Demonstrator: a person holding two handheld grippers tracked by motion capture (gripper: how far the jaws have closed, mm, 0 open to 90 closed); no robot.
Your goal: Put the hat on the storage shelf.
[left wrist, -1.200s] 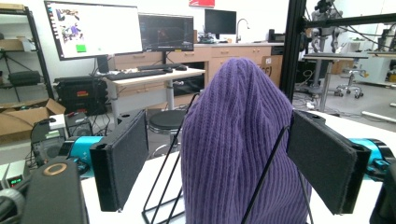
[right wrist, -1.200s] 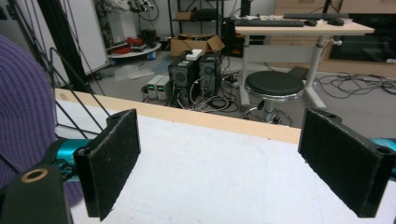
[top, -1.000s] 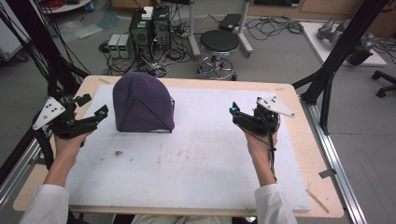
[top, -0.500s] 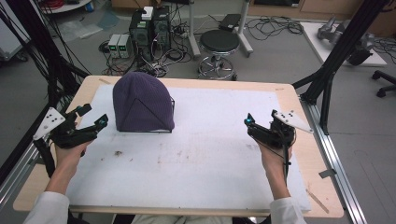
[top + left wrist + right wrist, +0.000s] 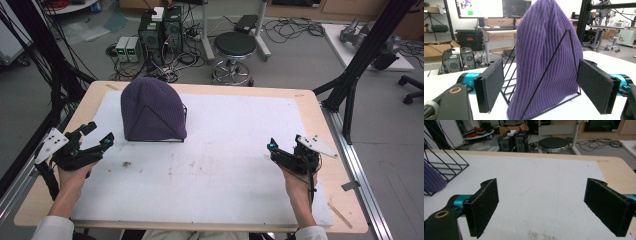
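- Left gripper [image 5: 97, 139] hovers with jaws spread, empty, purple beanie [image 5: 150, 110] (draped over a black wire rack [image 5: 564, 62]) at its 1 o'clock.
- Right gripper [image 5: 285, 147] gapes wide, empty, above the white mat [image 5: 225, 150].

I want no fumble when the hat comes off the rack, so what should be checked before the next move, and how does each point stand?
1. Left gripper jaws open: ok.
2. Right gripper jaws open: ok.
3. Both grippers hold nothing: ok.
4. Purple hat sits over the black wire rack, upright: ok.
5. Left gripper lined up on the hat: ok, the hat stands between its jaws in the left gripper view.
6. Hat snagged on the rack underneath: cannot tell.
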